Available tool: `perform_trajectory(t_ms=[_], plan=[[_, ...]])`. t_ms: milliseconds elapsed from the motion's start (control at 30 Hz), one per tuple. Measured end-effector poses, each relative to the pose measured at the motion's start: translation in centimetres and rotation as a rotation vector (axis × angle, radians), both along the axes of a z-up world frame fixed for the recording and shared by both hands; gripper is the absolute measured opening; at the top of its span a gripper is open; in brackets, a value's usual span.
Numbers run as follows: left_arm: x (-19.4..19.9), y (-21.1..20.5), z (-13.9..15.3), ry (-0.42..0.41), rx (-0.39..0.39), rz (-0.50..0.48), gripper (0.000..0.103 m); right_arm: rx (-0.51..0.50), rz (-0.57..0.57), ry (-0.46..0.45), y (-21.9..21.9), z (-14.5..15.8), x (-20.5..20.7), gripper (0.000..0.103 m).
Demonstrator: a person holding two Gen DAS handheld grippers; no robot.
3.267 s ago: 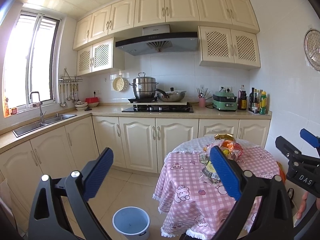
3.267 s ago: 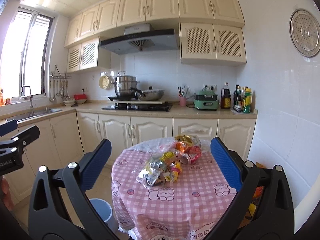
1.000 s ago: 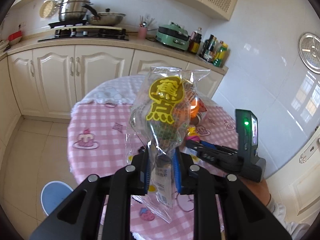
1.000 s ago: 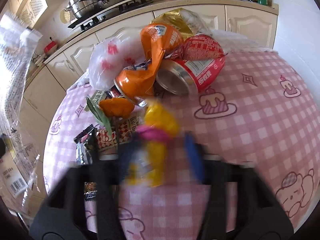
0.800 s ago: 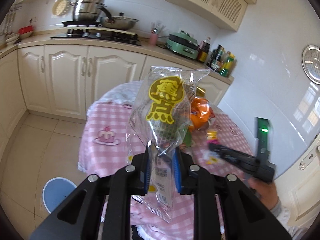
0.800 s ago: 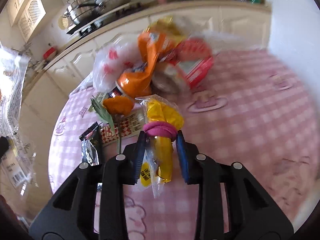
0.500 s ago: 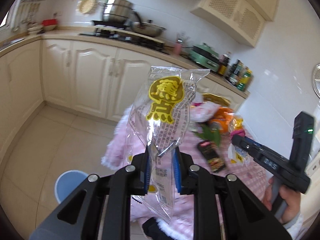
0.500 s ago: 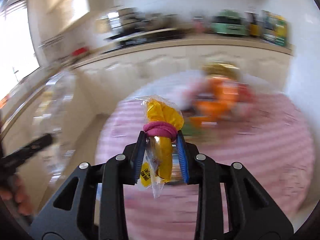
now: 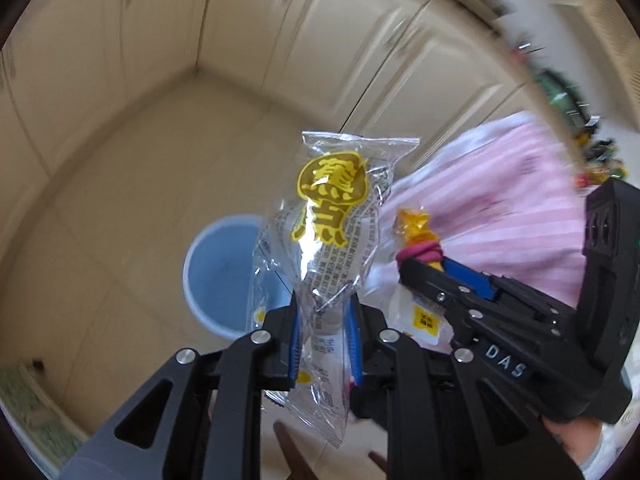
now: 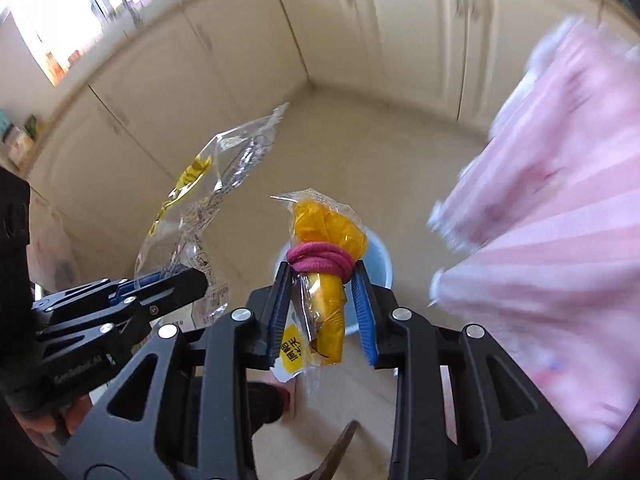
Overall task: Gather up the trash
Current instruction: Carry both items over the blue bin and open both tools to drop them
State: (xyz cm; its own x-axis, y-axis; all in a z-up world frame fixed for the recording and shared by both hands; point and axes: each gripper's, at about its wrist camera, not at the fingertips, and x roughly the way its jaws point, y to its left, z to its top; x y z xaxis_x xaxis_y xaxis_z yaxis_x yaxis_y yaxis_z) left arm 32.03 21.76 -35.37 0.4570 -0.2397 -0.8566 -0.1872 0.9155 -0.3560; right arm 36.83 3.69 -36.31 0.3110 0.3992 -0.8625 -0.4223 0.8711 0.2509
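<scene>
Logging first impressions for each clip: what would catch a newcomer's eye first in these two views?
A clear wrapper with a yellow logo stands pinched in the left gripper. Beside it, the right gripper clamps a yellow packet bound with a pink hair tie. Both hang above a light blue bin on the tiled floor, beside the pink tablecloth.

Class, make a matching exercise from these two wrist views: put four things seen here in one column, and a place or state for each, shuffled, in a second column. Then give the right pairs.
Things:
1. clear wrapper with the yellow logo
2. yellow bag tied with a pink band
3. blue bin
4. pink checked tablecloth

Places or states:
A. stands on the floor, open at the top
B. clamped in the left gripper
C. hangs over the table's edge
D. clamped in the right gripper

Pairs: 1-B, 2-D, 3-A, 4-C
</scene>
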Motion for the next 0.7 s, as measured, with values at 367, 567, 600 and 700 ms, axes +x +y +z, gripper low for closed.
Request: perform_trajectory(t_ms=[367,567,600,700], plan=[[8.9,2.8,-15.6,0.26,-0.106,0.024,0.022,-0.121,-0.044,0.241,2.6,-15.1,6.0,0.031],[10.5,3.5,-18.5,0.31,-0.064,0.079,0.055,-0.11,-0.059,0.284,3.1,-17.2,6.3,0.031],[10.2,3.9,-18.8,0.311,-0.067,0.089,0.058,-0.107,-0.057,0.289,3.0,-17.4,6.3,0.031],[9.4,4.6,-19.0,0.316,-0.051,0.103,0.058,-0.108,-0.052,0.302,3.1,-17.4,6.4,0.031]])
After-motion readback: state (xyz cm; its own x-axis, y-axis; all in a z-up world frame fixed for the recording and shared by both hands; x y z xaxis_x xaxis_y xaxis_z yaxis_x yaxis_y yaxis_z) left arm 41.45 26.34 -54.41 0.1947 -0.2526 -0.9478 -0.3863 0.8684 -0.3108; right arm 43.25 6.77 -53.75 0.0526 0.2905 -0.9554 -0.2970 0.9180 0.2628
